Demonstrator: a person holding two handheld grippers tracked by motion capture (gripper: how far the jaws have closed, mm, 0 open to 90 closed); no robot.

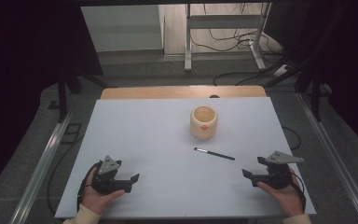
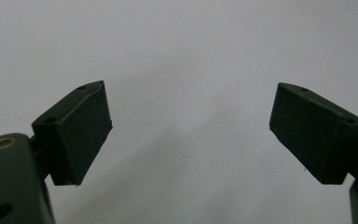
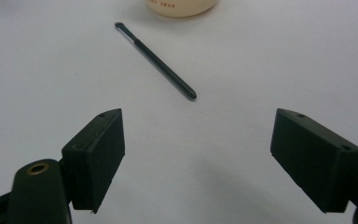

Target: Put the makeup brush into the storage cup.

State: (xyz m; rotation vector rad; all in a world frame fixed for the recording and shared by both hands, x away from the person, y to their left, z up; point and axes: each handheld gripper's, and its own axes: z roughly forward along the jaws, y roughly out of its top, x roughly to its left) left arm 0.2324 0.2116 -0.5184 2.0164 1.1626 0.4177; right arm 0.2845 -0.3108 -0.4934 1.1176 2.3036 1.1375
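Gripper [image 3: 198,161] agape; black pen [image 3: 156,60] ahead, cream cup [image 3: 182,7] beyond.

We see a white table top [image 1: 158,140] with a strip of bare wood along its far edge. A cream cup [image 1: 203,122] stands on it, open mouth up. Just nearer than the cup and slightly to its right lies a slim black brush [image 1: 214,154], flat on the white surface, apart from the cup.

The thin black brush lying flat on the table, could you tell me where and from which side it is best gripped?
Probably mid-handle, from straight above. The brush lies flat on the white table, a slim straight rod, so jaws should straddle it across its width. The right gripper is open and nearer; the cup stands clear behind.
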